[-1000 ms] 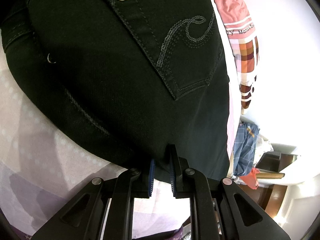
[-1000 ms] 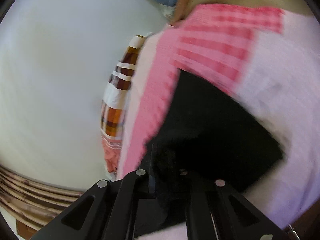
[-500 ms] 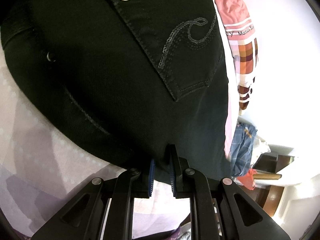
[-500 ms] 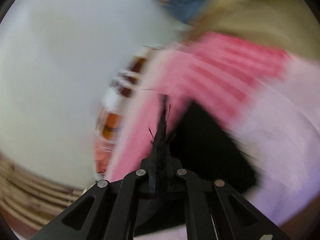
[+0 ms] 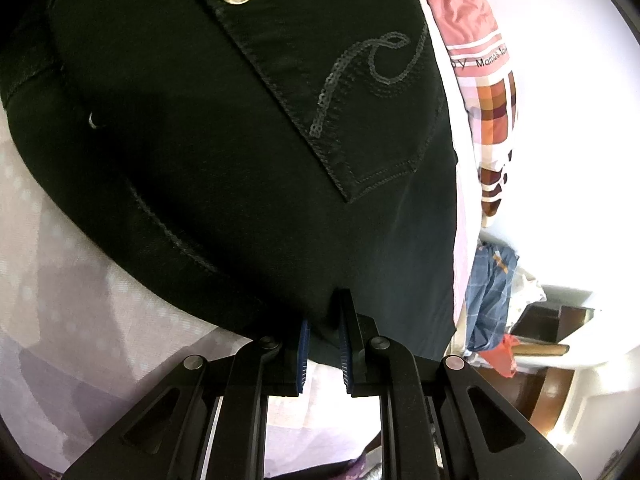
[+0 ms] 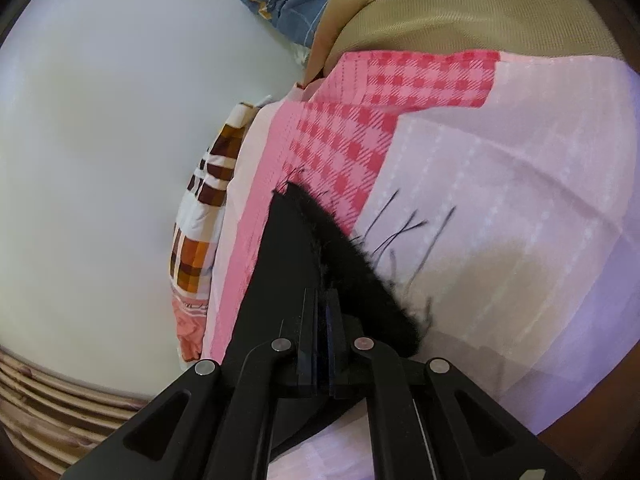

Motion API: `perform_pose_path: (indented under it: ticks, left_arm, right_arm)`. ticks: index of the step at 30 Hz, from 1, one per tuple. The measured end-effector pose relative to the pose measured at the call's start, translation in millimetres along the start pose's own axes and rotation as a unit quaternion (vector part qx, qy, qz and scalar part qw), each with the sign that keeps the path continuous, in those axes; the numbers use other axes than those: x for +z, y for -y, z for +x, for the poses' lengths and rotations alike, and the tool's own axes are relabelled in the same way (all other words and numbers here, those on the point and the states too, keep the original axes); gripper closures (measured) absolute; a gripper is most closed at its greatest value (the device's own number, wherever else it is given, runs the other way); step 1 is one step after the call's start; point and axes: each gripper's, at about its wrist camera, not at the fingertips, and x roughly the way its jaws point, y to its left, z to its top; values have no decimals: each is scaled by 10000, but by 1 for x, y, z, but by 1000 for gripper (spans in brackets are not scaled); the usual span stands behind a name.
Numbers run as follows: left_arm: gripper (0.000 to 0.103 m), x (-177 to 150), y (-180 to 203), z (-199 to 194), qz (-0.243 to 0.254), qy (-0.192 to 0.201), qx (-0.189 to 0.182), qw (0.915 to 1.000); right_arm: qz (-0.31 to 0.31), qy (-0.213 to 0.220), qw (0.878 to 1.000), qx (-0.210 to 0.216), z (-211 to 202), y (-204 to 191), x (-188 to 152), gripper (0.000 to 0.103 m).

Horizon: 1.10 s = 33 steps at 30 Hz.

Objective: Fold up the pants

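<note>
Left wrist view: left claw (image 5: 323, 354) pinches the black pants (image 5: 224, 140) spreading ahead of it on the bed (image 5: 80, 300), back pocket (image 5: 340, 92) beyond. Right claw (image 6: 320, 332) is clamped on the frayed hem (image 6: 344, 240) just ahead. Denim looks soft, fairly heavy, limp; seams and hems probably give the surest hold.

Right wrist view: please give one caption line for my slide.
Right gripper shut on frayed hem of black pants, over pink checked bedding.
</note>
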Motion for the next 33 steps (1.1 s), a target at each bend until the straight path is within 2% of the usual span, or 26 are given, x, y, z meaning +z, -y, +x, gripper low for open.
perform_pose_path:
  ticks: [3, 5, 7, 9, 12, 14, 15, 17, 18, 19, 21, 24, 27, 30, 33]
  left_arm:
    - [85, -1, 4, 1, 130, 1, 47, 9999]
    - [77, -2, 10, 0, 321, 10, 66, 9995]
    - [56, -6, 21, 0, 647, 26, 96, 9979]
    - [45, -11, 36, 2, 1016, -9, 219, 9946]
    - [43, -14, 44, 3, 1177, -153, 305, 9925]
    - [43, -17, 41, 0, 1012, -363, 144, 9941]
    - [43, -18, 39, -5, 957, -369, 17, 9947]
    - [42, -18, 39, -15, 933, -353, -78, 9950]
    - [41, -18, 39, -19, 924, -377, -115, 9949]
    - [40, -18, 39, -25, 914, -419, -213, 9947]
    - [40, -17, 41, -40, 1007, -316, -286, 9940]
    - [39, -11, 41, -75, 1226, 82, -161, 9923]
    - [34, 2, 21, -121, 1076, 727, 8, 9915]
    - [31, 14, -8, -149, 709, 1038, 22, 9921]
    - [31, 21, -28, -162, 538, 1131, -146, 9920]
  right_arm:
    - [235, 106, 9997, -1, -4, 14, 4, 99]
    - [223, 196, 9994, 160, -13, 16, 7, 99]
    - [182, 96, 9993, 315, -18, 12, 9, 97]
    - [156, 76, 9998, 129, -17, 7, 11, 96]
    - [-103, 401, 9990, -176, -29, -14, 9, 95]
    - [-387, 424, 9983, -12, -30, -38, 5, 93]
    - [-566, 319, 9978, 135, -26, -56, 0, 88]
    - [-910, -5, 9949, 432, -12, -89, -13, 66]
    - [-1110, -217, 9919, 582, -2, -106, -22, 49]
    - [-1289, -416, 9884, 681, 8, -121, -32, 42]
    - [-1752, -1007, 9753, 896, 38, -160, -65, 42]
    - [-2423, -1892, 9466, 972, 83, -206, -122, 42]
    - [-3044, -2722, 9059, 1123, 125, -244, -193, 42]
    - [-3310, -3341, 8740, 1219, 157, -265, -254, 41]
    - [-3934, -3710, 8356, 964, 181, -282, -319, 41]
